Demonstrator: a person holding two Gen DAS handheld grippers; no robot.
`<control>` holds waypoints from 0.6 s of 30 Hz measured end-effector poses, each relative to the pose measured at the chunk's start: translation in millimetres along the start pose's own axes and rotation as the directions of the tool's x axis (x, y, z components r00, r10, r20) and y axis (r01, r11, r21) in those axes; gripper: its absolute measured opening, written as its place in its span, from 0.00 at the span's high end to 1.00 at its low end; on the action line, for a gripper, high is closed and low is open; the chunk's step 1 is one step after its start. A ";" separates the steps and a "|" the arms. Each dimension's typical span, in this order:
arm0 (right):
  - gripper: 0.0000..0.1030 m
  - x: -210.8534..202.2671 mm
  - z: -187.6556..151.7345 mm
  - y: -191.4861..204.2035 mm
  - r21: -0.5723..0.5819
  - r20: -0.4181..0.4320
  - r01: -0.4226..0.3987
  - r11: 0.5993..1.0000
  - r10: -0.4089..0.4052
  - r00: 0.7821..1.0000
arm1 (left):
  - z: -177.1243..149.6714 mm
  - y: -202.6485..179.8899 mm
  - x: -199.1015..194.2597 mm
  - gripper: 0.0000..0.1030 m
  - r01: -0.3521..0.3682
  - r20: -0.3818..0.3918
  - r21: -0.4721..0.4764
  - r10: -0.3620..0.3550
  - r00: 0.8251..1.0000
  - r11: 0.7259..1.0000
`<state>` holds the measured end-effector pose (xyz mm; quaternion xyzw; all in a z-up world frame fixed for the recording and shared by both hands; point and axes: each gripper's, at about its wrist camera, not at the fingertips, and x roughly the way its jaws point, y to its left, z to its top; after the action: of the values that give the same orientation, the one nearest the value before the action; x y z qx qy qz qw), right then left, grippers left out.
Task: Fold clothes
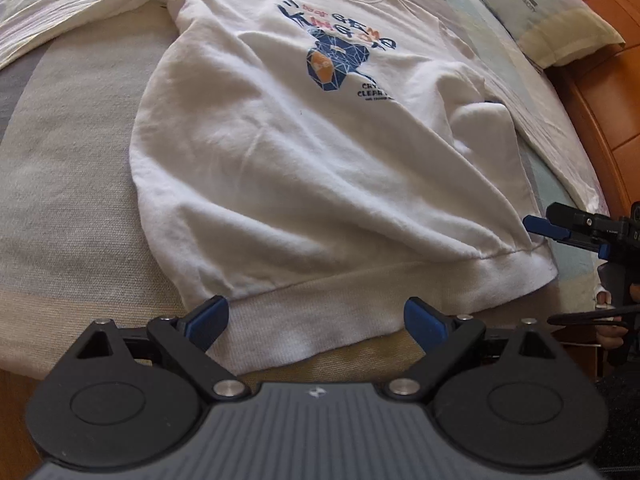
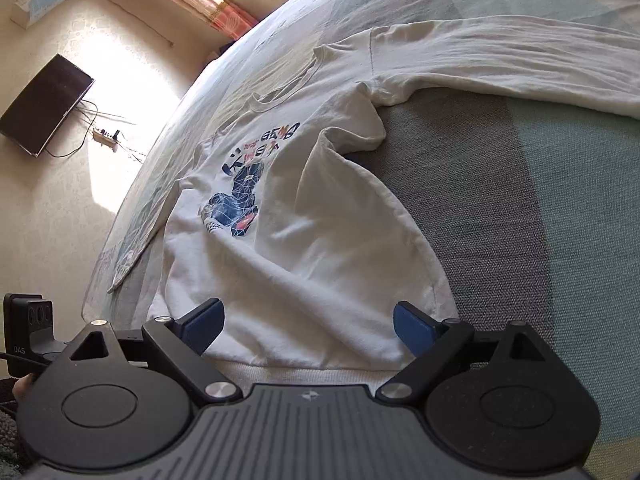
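A white long-sleeved sweatshirt (image 1: 320, 152) with a blue and orange print lies front up on the bed, sleeves spread to both sides. My left gripper (image 1: 316, 320) stands open over its ribbed hem (image 1: 320, 312), and the band shows between the blue fingers without being pinched. At the hem's right corner my right gripper (image 1: 568, 236) comes in from the side. In the right wrist view, my right gripper (image 2: 308, 326) is open above the sweatshirt (image 2: 300, 248) near the hem, and nothing is gripped. One sleeve (image 2: 500, 64) stretches away to the right.
The bed cover (image 1: 72, 184) has grey, beige and green blocks. A pillow (image 1: 540, 12) lies by the wooden bed frame (image 1: 600, 128). A black part of the left device (image 2: 28, 328) shows at the lower left. A screen (image 2: 44, 104) hangs on the wall beyond the bed.
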<state>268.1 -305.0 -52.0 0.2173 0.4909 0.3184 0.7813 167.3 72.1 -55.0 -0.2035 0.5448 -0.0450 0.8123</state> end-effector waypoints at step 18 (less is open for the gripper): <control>0.08 -0.4 11.0 13.1 -0.090 -0.102 -0.049 0.995 0.039 0.994 | 5.9 70.0 -1.9 0.10 0.221 0.296 -0.300 -0.130 0.946 0.928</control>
<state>274.2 -296.4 -38.6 0.1756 0.5095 0.3685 0.7575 161.5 138.3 -78.1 -0.3889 0.4078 0.0019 0.8261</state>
